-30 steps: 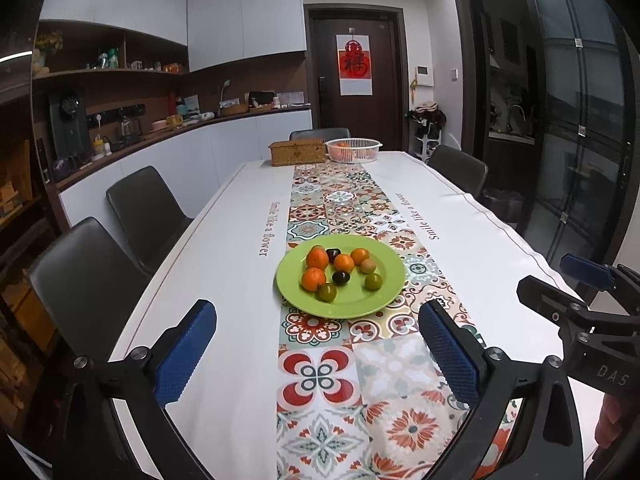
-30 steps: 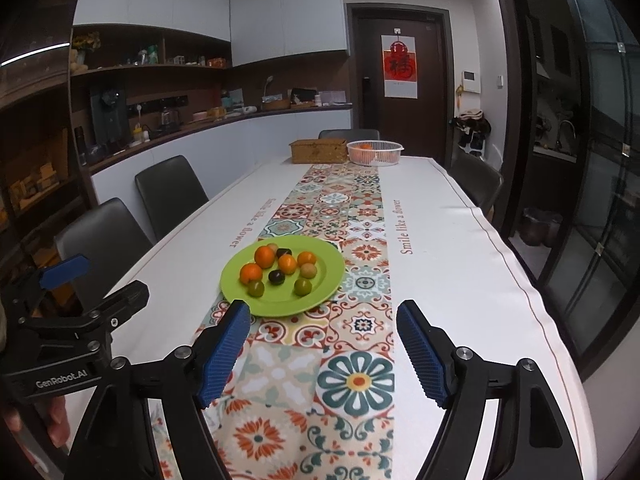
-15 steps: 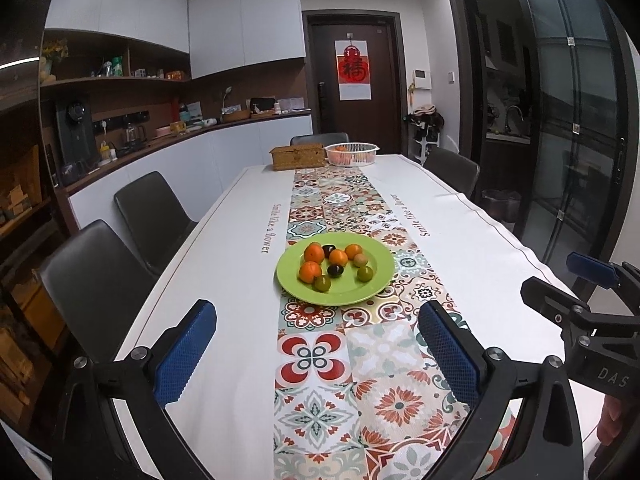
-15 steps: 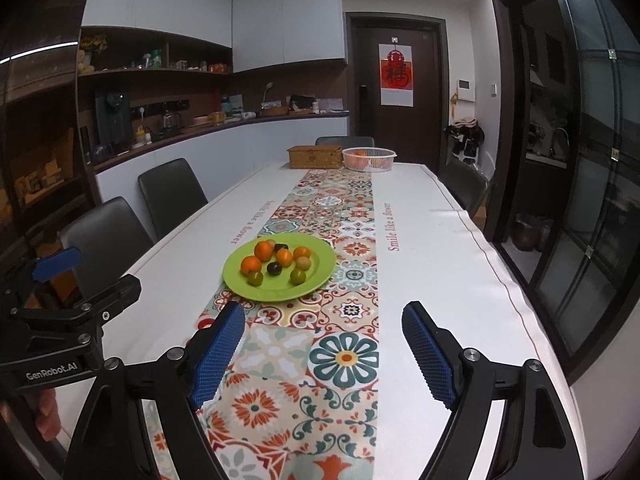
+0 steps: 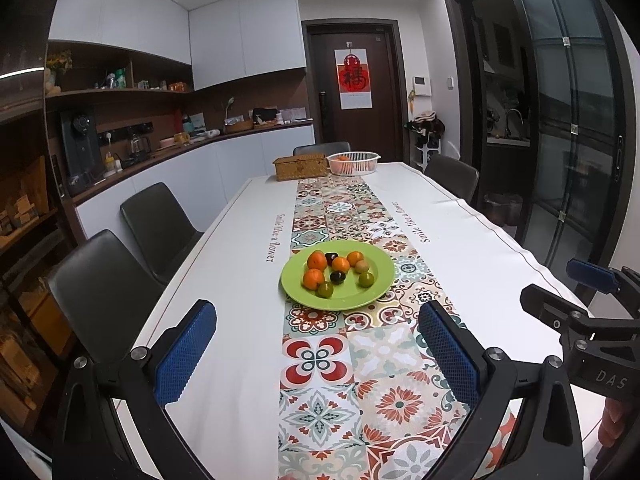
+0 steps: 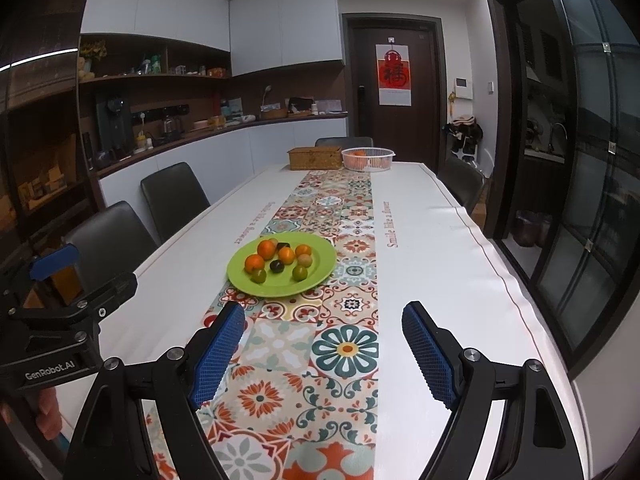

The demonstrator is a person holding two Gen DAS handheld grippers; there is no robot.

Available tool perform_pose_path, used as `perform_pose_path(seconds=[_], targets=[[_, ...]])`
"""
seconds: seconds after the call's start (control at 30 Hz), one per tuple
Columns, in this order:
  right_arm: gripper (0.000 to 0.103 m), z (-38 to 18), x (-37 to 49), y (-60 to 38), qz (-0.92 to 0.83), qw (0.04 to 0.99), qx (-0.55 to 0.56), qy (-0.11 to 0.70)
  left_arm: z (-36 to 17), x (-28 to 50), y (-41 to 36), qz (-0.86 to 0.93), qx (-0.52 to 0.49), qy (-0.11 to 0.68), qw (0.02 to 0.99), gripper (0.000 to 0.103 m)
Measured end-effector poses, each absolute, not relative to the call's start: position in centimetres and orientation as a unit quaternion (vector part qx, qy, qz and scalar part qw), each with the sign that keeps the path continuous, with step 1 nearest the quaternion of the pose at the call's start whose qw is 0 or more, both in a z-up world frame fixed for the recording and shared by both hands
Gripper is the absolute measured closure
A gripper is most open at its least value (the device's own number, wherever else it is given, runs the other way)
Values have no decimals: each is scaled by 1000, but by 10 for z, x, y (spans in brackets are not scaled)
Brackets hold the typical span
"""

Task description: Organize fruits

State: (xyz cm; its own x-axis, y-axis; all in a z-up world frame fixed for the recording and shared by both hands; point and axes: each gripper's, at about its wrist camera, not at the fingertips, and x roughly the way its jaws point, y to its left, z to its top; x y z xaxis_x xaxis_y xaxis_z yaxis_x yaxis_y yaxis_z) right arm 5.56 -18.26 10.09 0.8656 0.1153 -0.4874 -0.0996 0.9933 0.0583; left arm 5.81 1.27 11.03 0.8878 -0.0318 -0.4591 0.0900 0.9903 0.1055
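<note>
Both tongs are drawing back from the green plate (image 5: 338,298) of fruits (image 5: 339,272), which is sitting farther off than a second ago. The left tongs (image 5: 318,354) and right tongs (image 6: 322,354) are gaping apart, holding nothing, so no fruit is being carried.

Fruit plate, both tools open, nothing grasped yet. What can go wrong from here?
1. The fruits sit packed together on the green plate. A tool closing on the orange fruit might nudge the green fruit beside it, which could roll.
2. The plate rests on the patterned runner; pushing it may slide or bunch the cloth.
3. The white basket stands at the table's far end, so a carried fruit could slip out on the long transfer.
</note>
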Motion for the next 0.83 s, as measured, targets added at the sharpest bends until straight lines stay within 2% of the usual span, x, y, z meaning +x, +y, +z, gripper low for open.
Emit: perform_pose_path(seconds=[0.83], targets=[[21, 94, 49, -184, 55, 963, 16, 263, 112, 53, 10, -38, 59, 238, 969, 0]])
